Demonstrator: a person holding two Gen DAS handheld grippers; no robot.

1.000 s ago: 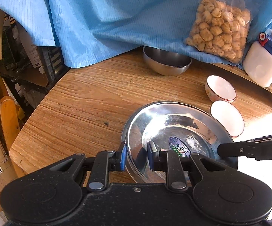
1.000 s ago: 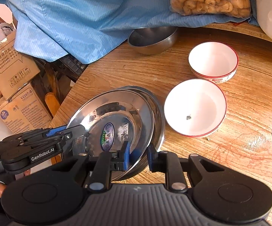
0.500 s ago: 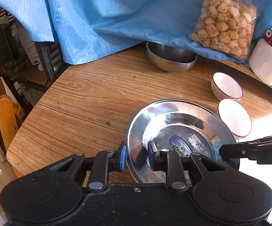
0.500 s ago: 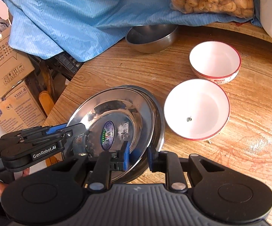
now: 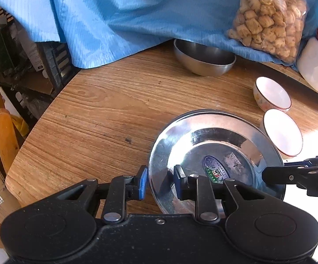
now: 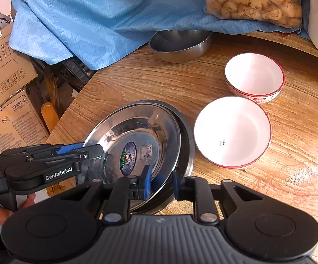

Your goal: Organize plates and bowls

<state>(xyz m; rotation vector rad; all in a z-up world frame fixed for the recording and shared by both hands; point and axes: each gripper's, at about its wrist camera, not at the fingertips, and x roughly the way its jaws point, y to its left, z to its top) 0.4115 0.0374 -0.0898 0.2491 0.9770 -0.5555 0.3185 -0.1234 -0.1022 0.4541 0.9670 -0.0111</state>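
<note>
Two shiny steel plates are stacked near the table's left edge. The top plate (image 5: 214, 145) (image 6: 136, 132), with an oval sticker in its middle, sits tilted and offset over the lower plate (image 6: 186, 136). My left gripper (image 5: 160, 181) is shut on the top plate's left rim, one pad outside and one inside. My right gripper (image 6: 162, 181) is shut on the rim's opposite side. Each gripper also shows in the other's view: left gripper (image 6: 92, 151), right gripper (image 5: 266, 173). Two white red-rimmed bowls (image 6: 232, 132) (image 6: 254, 74) stand empty to the right.
A steel bowl (image 5: 204, 59) sits at the back, half under a blue cloth (image 5: 125, 17). A bag of snacks (image 5: 269, 17) and a white jug (image 5: 317, 70) stand at the back right. The table edge (image 5: 37, 127) drops off to the left toward cardboard boxes (image 6: 7, 66).
Both grippers have stayed on the top plate's rim. The scene has only shifted slightly in the two views.
</note>
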